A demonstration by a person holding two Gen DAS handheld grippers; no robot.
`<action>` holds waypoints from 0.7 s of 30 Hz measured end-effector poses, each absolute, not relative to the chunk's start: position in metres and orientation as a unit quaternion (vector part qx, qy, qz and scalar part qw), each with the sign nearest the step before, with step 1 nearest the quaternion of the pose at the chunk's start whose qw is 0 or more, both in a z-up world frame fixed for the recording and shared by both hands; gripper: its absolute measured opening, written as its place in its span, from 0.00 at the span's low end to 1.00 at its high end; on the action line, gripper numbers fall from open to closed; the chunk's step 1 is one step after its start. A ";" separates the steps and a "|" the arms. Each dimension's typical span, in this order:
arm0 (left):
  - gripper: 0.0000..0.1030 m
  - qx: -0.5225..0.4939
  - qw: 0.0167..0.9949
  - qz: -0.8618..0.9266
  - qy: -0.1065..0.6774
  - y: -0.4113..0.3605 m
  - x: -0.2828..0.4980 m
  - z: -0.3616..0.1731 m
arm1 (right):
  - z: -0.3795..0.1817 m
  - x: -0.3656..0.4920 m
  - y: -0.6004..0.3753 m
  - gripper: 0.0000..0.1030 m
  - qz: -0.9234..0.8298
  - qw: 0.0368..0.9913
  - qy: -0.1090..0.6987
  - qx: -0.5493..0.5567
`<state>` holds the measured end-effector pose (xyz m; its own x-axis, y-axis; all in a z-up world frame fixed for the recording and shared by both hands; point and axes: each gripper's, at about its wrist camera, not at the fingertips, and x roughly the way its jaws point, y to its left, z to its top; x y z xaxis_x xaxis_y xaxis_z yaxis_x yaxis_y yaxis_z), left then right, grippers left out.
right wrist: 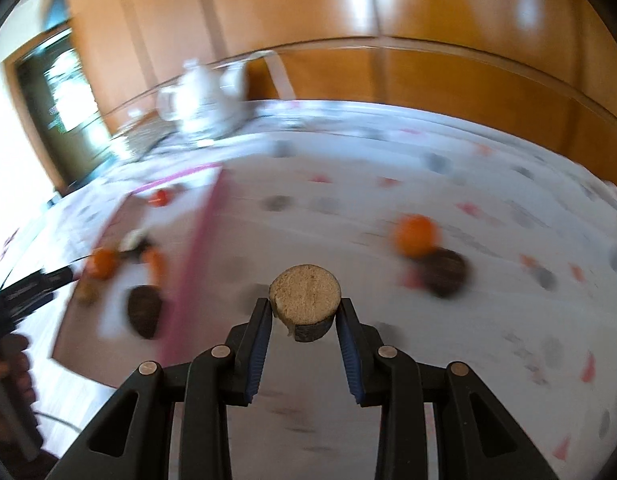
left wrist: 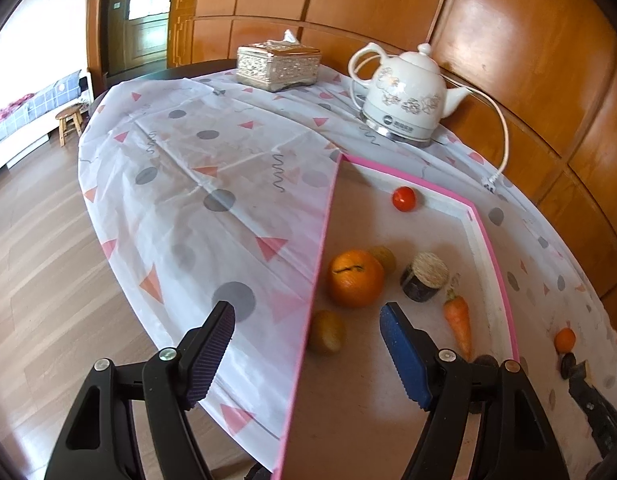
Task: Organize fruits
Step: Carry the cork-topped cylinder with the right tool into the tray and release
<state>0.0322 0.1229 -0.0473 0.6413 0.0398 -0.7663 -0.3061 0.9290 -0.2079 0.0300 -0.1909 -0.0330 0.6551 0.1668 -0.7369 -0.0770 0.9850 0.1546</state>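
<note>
The pink-rimmed rectangular tray (left wrist: 493, 240) is lying on the round surface (left wrist: 180, 184) draped in a white cloth printed with grey dots and pink triangles, and everything here is placed against that tray. Inside it, a large round orange (left wrist: 355, 278) is sitting near the middle, with a brownish-green kiwi (left wrist: 327, 331) just in front of it by the tray's left rim and a second kiwi (left wrist: 383, 258) peeking out behind it. To the orange's right a small dark jar with a twine-wrapped top (left wrist: 424, 277) is standing, and a small orange carrot (left wrist: 459, 319) is lying beside that, near the right rim. A small red tomato (left wrist: 403, 199) is resting alone at the tray's far corner. The left claw (left wrist: 308, 322) is hovering over the tray's near left rim with its jaws standing wide apart and nothing between them. The right claw (right wrist: 305, 314) is off to the tray's right, over the cloth, its jaws closing on a short dark cylinder with a pale fibrous round top (right wrist: 305, 298). Outside the tray, further right, a small round orange fruit (right wrist: 415, 235) is sitting against a dark flattish object (right wrist: 444, 277), both blurred. Beyond the tray's far side a white floral ceramic kettle (left wrist: 404, 96) and an ornate cream tissue box (left wrist: 278, 66) are standing.
</note>
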 end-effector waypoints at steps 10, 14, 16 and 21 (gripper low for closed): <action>0.74 -0.182 0.882 0.114 0.419 0.143 0.036 -0.055 | -0.028 0.059 -0.066 0.32 0.204 0.886 0.416 -0.019; 0.74 -0.189 0.878 0.121 0.424 0.149 0.038 -0.060 | -0.039 0.067 -0.031 0.32 0.226 0.873 0.428 -0.049; 0.74 -0.193 0.875 0.124 0.427 0.152 0.039 -0.063 | -0.049 0.074 -0.021 0.32 0.228 0.865 0.443 -0.052; 0.75 -0.195 0.872 0.128 0.429 0.155 0.039 -0.067 | -0.061 0.086 -0.019 0.33 0.222 0.856 0.466 -0.030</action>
